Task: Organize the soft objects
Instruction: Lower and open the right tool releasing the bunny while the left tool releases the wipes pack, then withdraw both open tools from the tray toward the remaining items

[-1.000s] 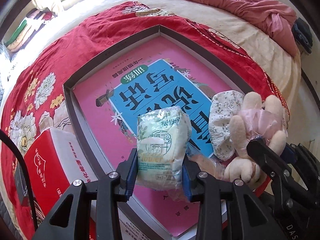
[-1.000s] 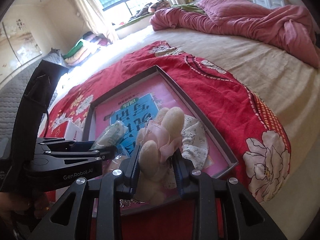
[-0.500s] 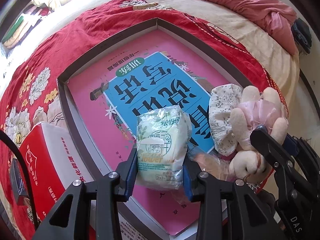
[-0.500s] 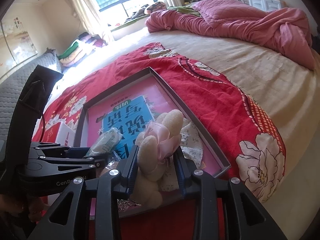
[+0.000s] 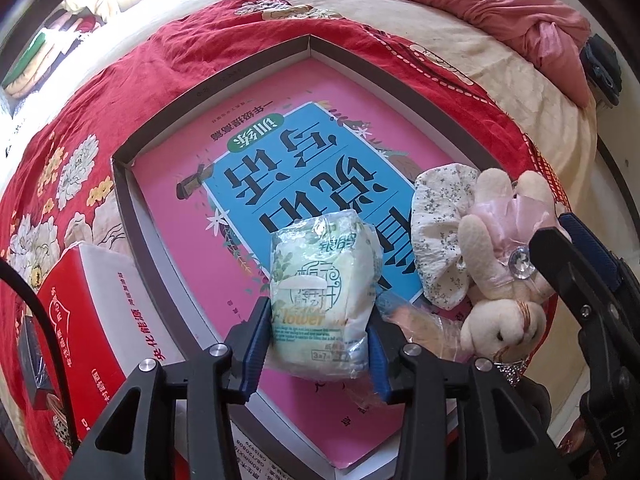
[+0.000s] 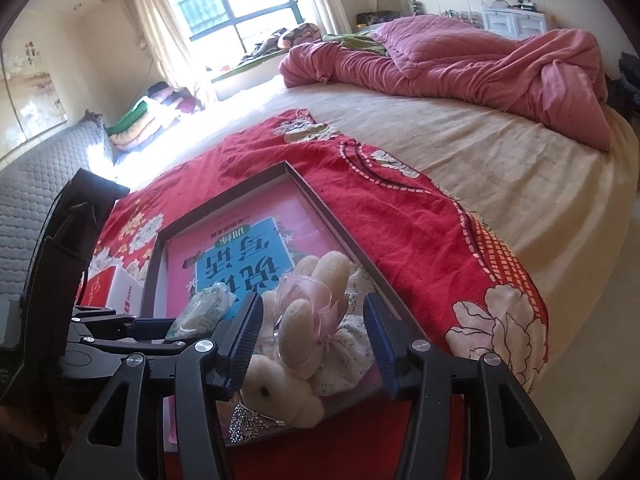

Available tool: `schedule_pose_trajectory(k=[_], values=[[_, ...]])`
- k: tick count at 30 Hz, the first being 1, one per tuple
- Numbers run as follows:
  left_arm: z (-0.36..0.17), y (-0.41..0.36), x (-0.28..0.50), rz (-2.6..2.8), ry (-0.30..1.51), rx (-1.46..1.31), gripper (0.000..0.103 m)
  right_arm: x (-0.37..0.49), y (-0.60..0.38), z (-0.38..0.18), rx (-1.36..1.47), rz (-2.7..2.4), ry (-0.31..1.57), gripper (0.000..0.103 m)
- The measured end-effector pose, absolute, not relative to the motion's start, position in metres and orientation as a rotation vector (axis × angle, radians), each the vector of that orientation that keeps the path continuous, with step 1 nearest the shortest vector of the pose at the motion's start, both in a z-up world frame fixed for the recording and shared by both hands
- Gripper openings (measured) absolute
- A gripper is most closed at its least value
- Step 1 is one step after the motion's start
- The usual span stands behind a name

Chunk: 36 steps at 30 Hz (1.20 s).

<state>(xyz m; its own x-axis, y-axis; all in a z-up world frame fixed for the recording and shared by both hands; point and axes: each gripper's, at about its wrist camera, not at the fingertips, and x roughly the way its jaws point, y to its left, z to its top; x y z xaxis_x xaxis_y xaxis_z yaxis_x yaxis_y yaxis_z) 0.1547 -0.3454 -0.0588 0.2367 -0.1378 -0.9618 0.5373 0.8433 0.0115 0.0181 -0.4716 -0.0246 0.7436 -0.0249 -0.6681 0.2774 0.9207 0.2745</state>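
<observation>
A shallow grey-rimmed box with a pink and blue printed bottom lies on the red bedspread. My left gripper is shut on a pale green tissue pack and holds it just above the box's near part. A cream plush rabbit with a pink bow and floral dress lies in the box's right corner. In the right wrist view my right gripper is open, its jaws wide on either side of the rabbit without gripping it. The tissue pack and box rim also show there.
A red and white carton stands left of the box. A crumpled clear wrapper lies beside the tissue pack. A pink quilt is bunched at the far side of the bed. The bed's edge drops off at right.
My right gripper has opened and let go of the rabbit, which now rests in the box corner. My left gripper still holds the tissue pack, shifted slightly over the box.
</observation>
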Motion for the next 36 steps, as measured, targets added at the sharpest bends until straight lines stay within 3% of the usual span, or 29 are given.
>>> schedule_pose_trajectory(k=[12,17,36], values=[[-0.05,-0.342,0.152,-0.488,1.251,0.34,0.05,0.013,-0.476,-0.017,0.378,-0.189,0.677,0.057],[-0.043,-0.341,0.151,-0.507,1.247,0.314,0.069,0.012,-0.475,-0.016,0.378,-0.191,0.673,0.058],[0.011,-0.31,0.127,-0.509,1.11,0.2,0.076,0.008,-0.473,-0.007,0.367,-0.192,0.628,0.066]])
